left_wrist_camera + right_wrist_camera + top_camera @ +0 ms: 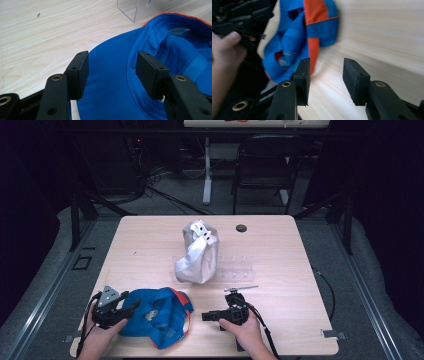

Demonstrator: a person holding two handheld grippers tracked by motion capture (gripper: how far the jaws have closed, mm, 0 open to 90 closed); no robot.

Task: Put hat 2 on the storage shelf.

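Low in the left half of the high view, near the worktop's (280,245) front edge, I see the blue cap (157,315) lying upside down, hollow facing up, likely so its rim can be pinched. Its long axis runs across the frame, brim towards the left, orange-trimmed back towards the right. My left hand-held gripper (131,307) straddles the brim seam with jaws spread, pads not pressing. My right hand-held gripper (205,316) points left at the cap's back edge, jaws spread around nothing, just beside it. Behind stands a grey bag (197,252).
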